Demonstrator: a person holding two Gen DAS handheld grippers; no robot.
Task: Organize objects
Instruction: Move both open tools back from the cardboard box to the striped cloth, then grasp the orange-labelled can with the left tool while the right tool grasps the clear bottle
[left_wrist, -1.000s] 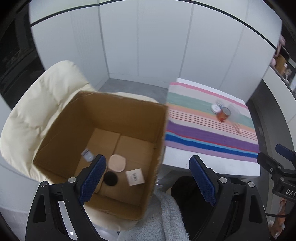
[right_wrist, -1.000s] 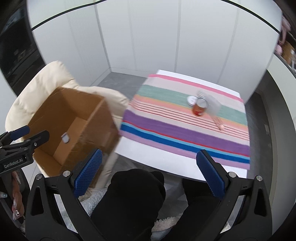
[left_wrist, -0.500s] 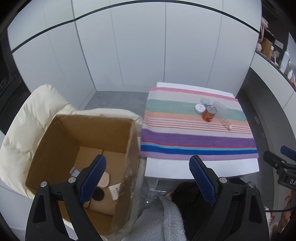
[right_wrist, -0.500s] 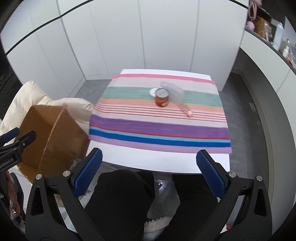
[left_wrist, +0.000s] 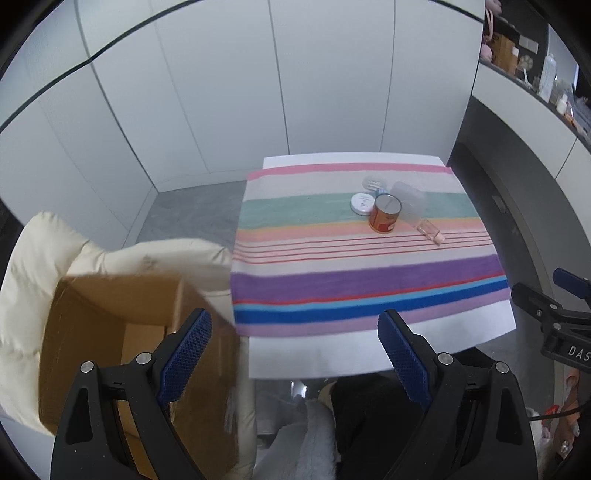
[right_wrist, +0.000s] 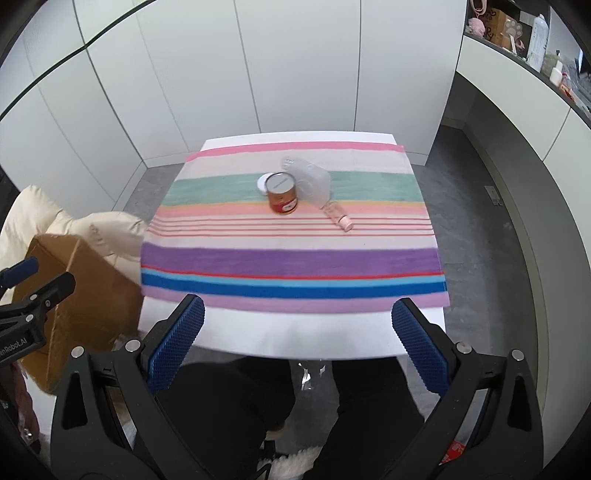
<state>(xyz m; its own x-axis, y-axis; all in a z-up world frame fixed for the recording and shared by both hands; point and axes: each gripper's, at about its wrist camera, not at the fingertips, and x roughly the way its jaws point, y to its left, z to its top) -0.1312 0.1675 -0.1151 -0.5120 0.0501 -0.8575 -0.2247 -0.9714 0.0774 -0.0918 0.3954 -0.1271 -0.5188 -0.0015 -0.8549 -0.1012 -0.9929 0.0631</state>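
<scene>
Objects to be sorted, a can (right_wrist: 283, 193), a round tin (left_wrist: 361, 203), a clear pouch (right_wrist: 313, 181) and a small bottle (right_wrist: 340, 218), are clustered far on the striped cloth (right_wrist: 288, 258). Both the left gripper (left_wrist: 293, 352) and the right gripper (right_wrist: 297, 338) are spread wide and hold nothing. A fetching step seems in hand; next, one item must be reached and pinched for the box (left_wrist: 110, 325) at near left.

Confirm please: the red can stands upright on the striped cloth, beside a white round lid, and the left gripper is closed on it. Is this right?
Not quite. The red can does stand upright on the striped cloth beside the white round lid, but the left gripper is open and holds nothing, far from the can. The left wrist view shows this.
</scene>
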